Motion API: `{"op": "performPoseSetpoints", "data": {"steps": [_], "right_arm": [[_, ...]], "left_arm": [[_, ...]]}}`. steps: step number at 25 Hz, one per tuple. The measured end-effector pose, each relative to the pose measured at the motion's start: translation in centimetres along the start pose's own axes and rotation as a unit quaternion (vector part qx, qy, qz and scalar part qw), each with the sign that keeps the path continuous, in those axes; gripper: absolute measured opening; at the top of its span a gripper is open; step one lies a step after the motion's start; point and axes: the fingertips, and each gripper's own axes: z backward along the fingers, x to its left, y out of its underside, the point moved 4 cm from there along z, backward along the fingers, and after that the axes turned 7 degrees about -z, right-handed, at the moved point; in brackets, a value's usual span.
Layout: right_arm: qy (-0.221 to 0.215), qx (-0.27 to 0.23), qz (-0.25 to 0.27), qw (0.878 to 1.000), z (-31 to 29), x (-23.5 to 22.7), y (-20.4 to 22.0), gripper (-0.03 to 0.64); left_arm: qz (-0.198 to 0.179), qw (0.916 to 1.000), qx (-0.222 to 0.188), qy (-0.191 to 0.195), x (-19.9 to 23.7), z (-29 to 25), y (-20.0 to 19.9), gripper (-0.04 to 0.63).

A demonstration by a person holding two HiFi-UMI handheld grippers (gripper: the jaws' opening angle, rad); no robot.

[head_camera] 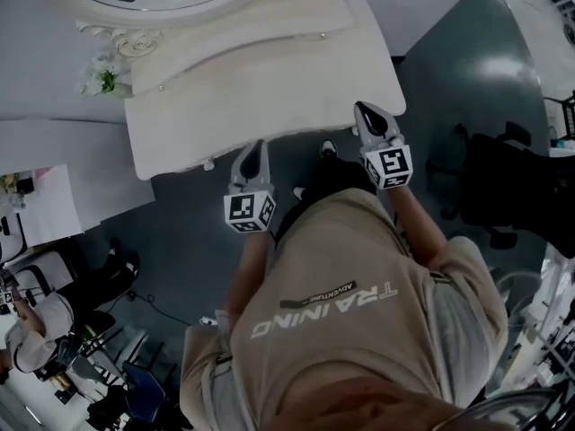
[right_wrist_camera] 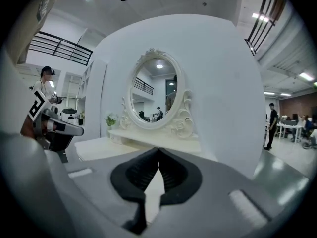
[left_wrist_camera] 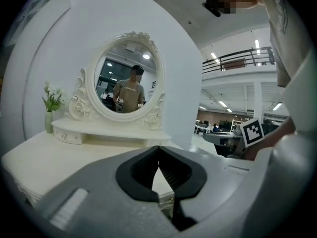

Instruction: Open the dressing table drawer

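dressing table: cream, ornate oval mirror | left hand-held gripper, right hand-held gripper: jaws together, empty

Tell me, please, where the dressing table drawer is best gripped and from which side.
Probably the small metal fitting glimpsed just under the dressing table front edge. It is likely the drawer's pull, though barely visible. Come in level from the person's side: the table's front faces that way, and the mirror and white panel close off the back.
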Motion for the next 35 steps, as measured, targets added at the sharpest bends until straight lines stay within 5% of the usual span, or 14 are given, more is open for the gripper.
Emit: {"op": "performPoseSetpoints", "data": {"steps": [8,14,24,35], "right_arm": [[0.002,0.001,-0.016,1.0,-9.6,-2.6,-1.2,0.003],[0.004,0.026,-0.042,0.999,-17.7,-6.5,0.4,0.01],[0.023,0.104,-0.086,0.991,-24.6,-10.6,6.7,0.183],[0.084,0.128,-0.163,0.975,-28.9,-11.9,9.3,0.183]], "left_arm": [[-0.003,0.9997,0.016,-0.019,3.7,-4.4,-1.1,0.008],[-0.019,0.9991,0.035,0.016,4.9,-12.5,-2.8,0.008],[-0.038,0.9957,0.06,0.059,4.8,-22.5,-3.8,0.008],[-0.037,0.9921,0.08,0.089,6.2,-24.7,-4.0,0.008]]}}
